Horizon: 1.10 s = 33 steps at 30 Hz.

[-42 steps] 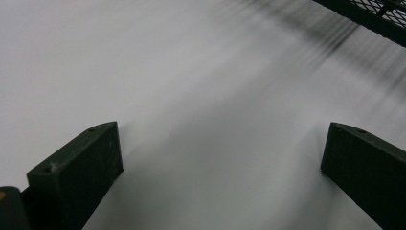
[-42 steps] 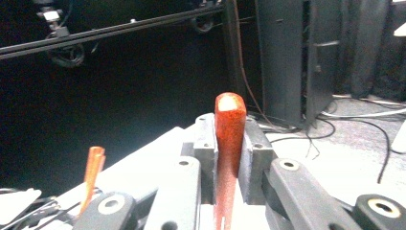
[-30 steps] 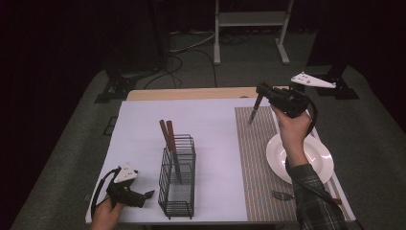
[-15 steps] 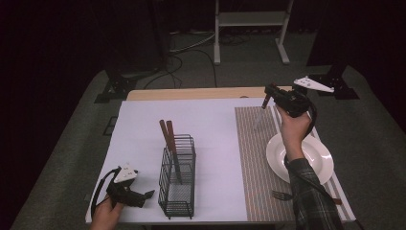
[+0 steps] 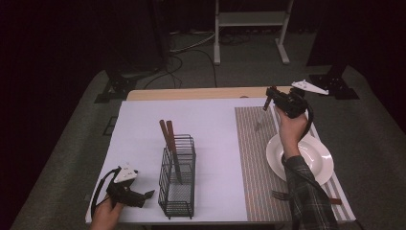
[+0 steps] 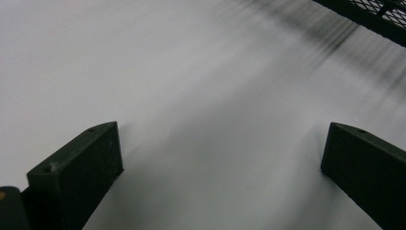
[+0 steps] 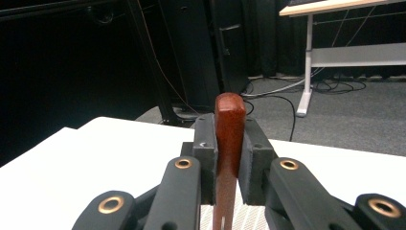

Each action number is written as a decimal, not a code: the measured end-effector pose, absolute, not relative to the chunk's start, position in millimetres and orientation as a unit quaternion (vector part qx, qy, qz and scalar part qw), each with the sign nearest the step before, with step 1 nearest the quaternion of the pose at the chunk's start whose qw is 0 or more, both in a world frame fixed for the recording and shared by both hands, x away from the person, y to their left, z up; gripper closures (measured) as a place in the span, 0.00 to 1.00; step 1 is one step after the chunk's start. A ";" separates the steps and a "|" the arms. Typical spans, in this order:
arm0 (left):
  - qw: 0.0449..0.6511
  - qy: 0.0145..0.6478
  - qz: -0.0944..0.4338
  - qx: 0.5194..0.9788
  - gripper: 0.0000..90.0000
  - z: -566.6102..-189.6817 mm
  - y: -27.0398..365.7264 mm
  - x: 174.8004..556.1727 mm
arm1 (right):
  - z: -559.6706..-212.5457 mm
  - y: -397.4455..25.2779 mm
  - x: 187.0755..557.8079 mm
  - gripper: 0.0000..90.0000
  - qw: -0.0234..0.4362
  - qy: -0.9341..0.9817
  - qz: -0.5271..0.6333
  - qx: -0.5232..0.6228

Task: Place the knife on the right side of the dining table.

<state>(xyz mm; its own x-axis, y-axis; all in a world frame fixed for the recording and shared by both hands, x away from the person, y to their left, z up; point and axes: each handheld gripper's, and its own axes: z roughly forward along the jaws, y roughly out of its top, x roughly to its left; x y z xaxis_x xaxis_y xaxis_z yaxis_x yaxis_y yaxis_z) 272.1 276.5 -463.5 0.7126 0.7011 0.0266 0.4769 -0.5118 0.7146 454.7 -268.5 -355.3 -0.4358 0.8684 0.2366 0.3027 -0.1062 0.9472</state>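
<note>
1. Fingers (image 7: 206,143) of the right gripper (image 5: 271,94): clenched flat on both sides of a red-brown wooden handle (image 7: 230,129), with its rounded end poking up past the pads. Fingers (image 6: 81,167) of the left gripper (image 5: 148,195): spread wide apart and grasping nothing, low over the white surface (image 5: 210,120) just beside the wire caddy (image 5: 178,177).
2. Carried everything on that surface, with a striped placemat (image 5: 251,158) along its right part.
3. Stood upright well left of the mat, as to the caddy, with two more wooden handles (image 5: 166,132) leaning out of its top.
4. Lay on the mat's near right, as to the white plate (image 5: 306,158), with a fork (image 5: 282,195) just beside its near edge.
5. Hung the held utensil (image 5: 262,117) in the air at the far end of the mat, handle up in the grip and metal end pointing down toward the stripes. Too small to tell whether knife, fork or spoon.
6. Judged it light, stiff and not fragile. Judged the wood to offer fair friction, the bare metal to be slick.
7. Looked best gripped on the handle's flat faces, as done, since a pinch so near the tip could let it swing or slide.
</note>
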 end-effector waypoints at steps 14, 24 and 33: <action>0.354 0.344 0.158 0.855 0.00 -463.5 276.5 272.1 | -357.6 -287.9 449.1 0.84 0.255 0.615 0.565 0.488; 0.354 0.345 0.158 0.855 0.00 -463.5 276.5 272.1 | -363.0 -306.1 442.7 0.80 0.259 0.615 0.547 0.506; 0.354 0.345 0.158 0.855 0.00 -463.6 276.5 272.2 | -369.1 -320.0 439.0 0.78 0.259 0.615 0.533 0.521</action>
<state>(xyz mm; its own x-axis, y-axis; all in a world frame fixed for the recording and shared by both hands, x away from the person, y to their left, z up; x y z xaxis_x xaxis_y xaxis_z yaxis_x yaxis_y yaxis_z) 272.2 276.5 -463.6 0.7125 0.7011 0.0264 0.4770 -0.5117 0.7146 439.0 -320.0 -369.1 -0.3234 0.9161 0.2370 0.3643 -0.1106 0.9247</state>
